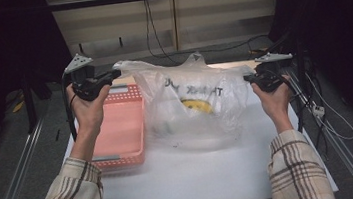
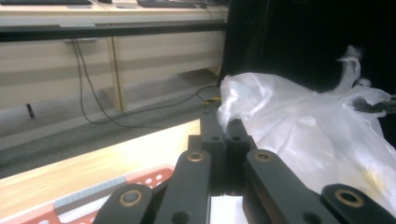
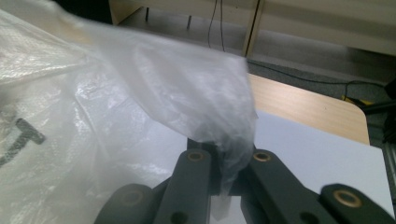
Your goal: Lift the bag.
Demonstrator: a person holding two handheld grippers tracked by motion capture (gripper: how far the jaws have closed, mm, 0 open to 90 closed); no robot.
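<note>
- Left gripper [image 1: 117, 74] clamped on one top edge of the plastic bag [image 1: 192, 102]; jaws pinch the film right at the tips, seen in the left gripper view too [image 2: 225, 133].
- Right gripper [image 1: 247, 77] clamped on the opposite edge; film bunched between the jaws [image 3: 232, 158].
- Bag hangs between my two hands, bottom resting on the white table [image 1: 198, 172], just right of the pink basket [image 1: 120, 131].
- Something yellow [image 1: 198, 105] inside, low in the bag; can't tell what it is.
- Handling, my read: thin film, limp, slippery, tears easily. Light overall, weight sits at the bottom, so it will sag and swing. Grip at the bunched edges or handles, not a single layer.
- Keep both pinches even, else one side may slip out.
- Nearby: basket touches or nearly touches the bag's left side, could snag it on a sideways move.
- Cables [image 1: 327, 117] off the right table edge, clear of the bag.
</note>
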